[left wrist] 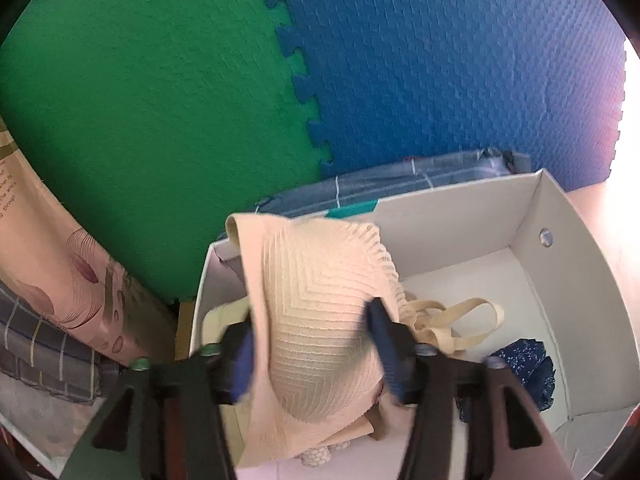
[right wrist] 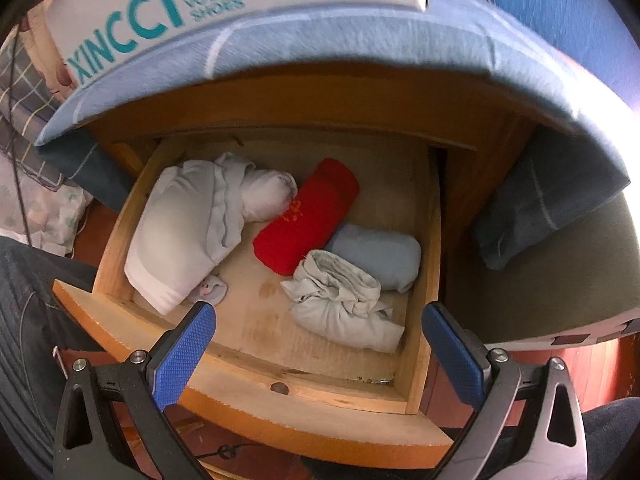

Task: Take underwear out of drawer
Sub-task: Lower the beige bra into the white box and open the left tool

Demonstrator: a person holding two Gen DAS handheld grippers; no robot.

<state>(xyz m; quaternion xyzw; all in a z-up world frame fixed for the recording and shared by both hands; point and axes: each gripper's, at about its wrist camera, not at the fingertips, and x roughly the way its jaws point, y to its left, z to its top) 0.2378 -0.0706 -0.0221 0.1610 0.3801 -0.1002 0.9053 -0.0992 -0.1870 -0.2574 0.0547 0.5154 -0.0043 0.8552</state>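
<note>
In the left wrist view a beige ribbed bra point(left wrist: 316, 300) hangs over the near corner of a white cardboard box point(left wrist: 580, 280), its straps trailing inside. My left gripper point(left wrist: 312, 340) stands open around the cup, which keeps its full round shape between the blurred blue pads. A dark blue lace garment point(left wrist: 528, 368) lies in the box. In the right wrist view my right gripper point(right wrist: 318, 312) is open and empty above the open wooden drawer point(right wrist: 280, 404). The drawer holds a red roll point(right wrist: 308, 220), a light blue roll point(right wrist: 380, 256), a crumpled pale grey garment point(right wrist: 344, 308) and a large pale folded garment point(right wrist: 180, 232).
Behind the box are a green foam mat point(left wrist: 140, 100) and a blue foam mat point(left wrist: 440, 60). The box rests on blue checked bedding point(left wrist: 400, 184). A white shoe box with teal lettering point(right wrist: 160, 12) sits above the drawer. A person's leg in dark jeans point(right wrist: 24, 320) is at the left.
</note>
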